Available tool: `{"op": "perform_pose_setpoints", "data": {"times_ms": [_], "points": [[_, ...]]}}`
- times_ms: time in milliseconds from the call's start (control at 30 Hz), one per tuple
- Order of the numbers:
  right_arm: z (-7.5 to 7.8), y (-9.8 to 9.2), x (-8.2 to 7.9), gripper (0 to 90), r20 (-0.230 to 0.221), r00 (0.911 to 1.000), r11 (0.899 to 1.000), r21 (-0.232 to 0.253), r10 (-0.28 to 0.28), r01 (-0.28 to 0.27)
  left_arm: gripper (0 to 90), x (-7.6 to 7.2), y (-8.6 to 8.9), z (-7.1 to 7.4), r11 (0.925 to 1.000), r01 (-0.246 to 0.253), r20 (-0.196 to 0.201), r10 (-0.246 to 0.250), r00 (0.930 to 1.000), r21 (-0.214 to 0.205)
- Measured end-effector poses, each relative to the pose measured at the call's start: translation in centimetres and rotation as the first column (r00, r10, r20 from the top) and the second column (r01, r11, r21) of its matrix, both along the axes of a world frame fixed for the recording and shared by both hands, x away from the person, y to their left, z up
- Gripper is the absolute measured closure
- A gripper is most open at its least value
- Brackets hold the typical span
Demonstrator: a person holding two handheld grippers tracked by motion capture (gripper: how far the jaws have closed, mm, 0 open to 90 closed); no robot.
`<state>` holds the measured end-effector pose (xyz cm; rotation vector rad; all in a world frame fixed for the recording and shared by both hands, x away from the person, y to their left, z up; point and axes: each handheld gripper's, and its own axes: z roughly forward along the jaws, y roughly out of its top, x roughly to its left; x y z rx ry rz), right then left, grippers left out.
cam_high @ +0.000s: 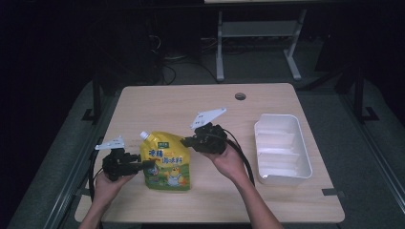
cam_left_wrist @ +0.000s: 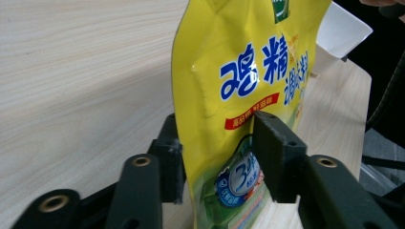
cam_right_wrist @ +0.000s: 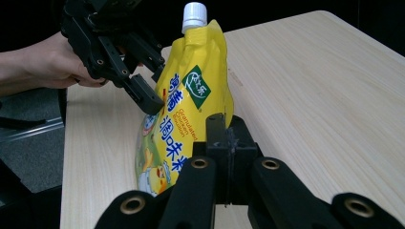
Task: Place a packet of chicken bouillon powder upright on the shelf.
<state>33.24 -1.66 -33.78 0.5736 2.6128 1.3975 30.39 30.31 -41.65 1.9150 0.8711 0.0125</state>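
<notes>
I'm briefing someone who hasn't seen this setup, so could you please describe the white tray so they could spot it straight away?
Start from the light wooden table and look to its right side, beyond the person's right hand. There lies a white rectangular plastic tray with ridged dividers inside. Unlike the yellow spouted pouch with blue lettering near the table's middle, it is plain white, open-topped and held by no tongs.

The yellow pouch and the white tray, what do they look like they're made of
Yellow pouch: likely flexible laminated plastic film, glossy; it creases and catches highlights between the left gripper's jaws, with a hard white screw cap. White tray: probably rigid moulded plastic, smooth and slightly shiny, with ribbed compartments.
</notes>
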Motion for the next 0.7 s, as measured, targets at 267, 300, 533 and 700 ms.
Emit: {"op": "perform_pose_setpoints", "data": {"times_ms": [267,300,533,700], "points": [[0.0,-0.3,0.0,89.6,-0.009,1.0000,1.000,0.008,0.001,0.000,74.3,-0.1,0.5,0.1,0.9991,0.029,-0.002,-0.029,0.9996,-0.030],[0.0,-0.4,0.1,89.5,-0.013,0.9999,1.000,0.012,0.001,-0.001,75.8,-0.1,0.5,0.1,0.9990,0.034,-0.005,-0.034,0.9994,-0.030],[-0.2,-0.6,0.4,82.8,-0.057,0.9980,0.999,0.046,0.028,-0.025,81.9,-0.4,0.5,0.3,0.9974,0.071,0.023,-0.071,0.9972,0.000],[-1.7,-1.1,1.2,72.4,-0.149,0.9873,0.996,0.080,0.055,-0.044,82.6,-0.6,0.3,0.4,0.9963,0.085,0.043,-0.085,0.9954,0.007]]}}
